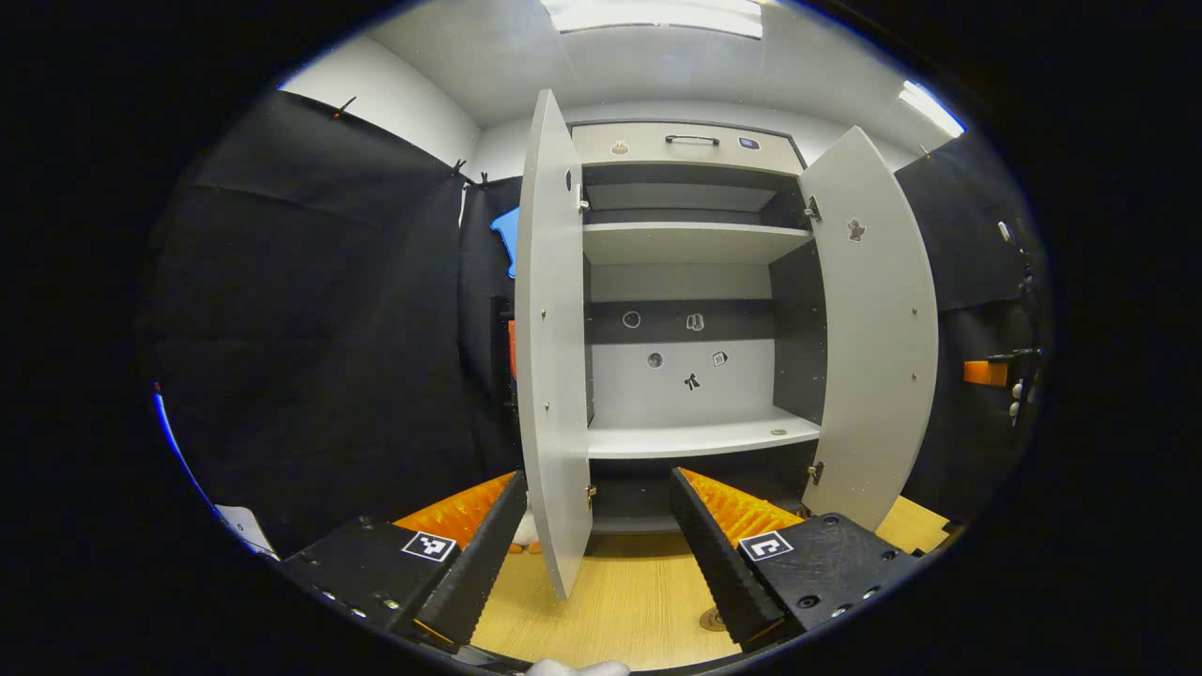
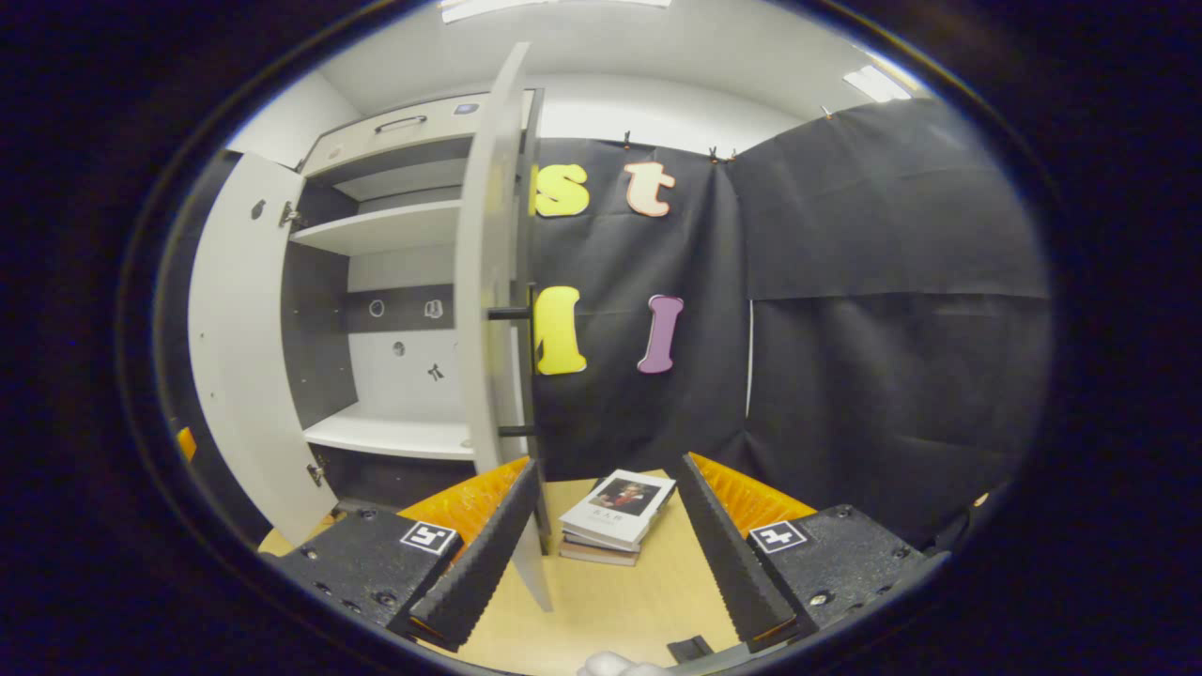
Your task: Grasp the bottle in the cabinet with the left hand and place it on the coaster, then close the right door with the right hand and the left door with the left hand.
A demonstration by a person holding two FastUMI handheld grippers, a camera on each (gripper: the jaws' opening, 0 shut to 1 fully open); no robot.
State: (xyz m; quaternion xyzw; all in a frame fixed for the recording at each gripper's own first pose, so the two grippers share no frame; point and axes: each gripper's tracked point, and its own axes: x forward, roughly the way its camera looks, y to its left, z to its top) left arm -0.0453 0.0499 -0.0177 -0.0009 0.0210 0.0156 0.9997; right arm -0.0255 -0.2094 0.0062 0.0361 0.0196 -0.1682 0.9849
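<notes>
Facing the tall grey laminate cabinet (image 1: 685,145) square-on in the left gripper view, both doors swung wide. The grey left door (image 1: 549,357) stands edge-on, its lower corner hanging over the pale wood-grain tabletop (image 1: 629,601) in the gap between the fingers. I cannot tell whether it touches either finger. The left gripper (image 1: 597,477) is spread wide and has hold of nothing; its inner faces are ribbed and saw-toothed. The grey right door (image 1: 878,338) angles outward, leaving free room between the two door edges straight into the cabinet. The white lower shelf (image 1: 695,438) carries one small round disc (image 1: 778,432) near its right front corner; small stickers dot the back panel. A second small brassy round piece (image 1: 712,618) lies on the tabletop just beside the right-hand finger. A pale rounded shape (image 1: 526,530) sits low behind the left door's foot, too hidden to say whether it is the bottle. In the right gripper view the right door's thin edge falls between the fingers, with its black bar handle (image 2: 507,313) on the outer face. The right gripper (image 2: 609,462) is likewise wide apart and holds nothing. A short stack of books (image 2: 615,514) lies flat on the tabletop beyond, near the door's foot.
</notes>
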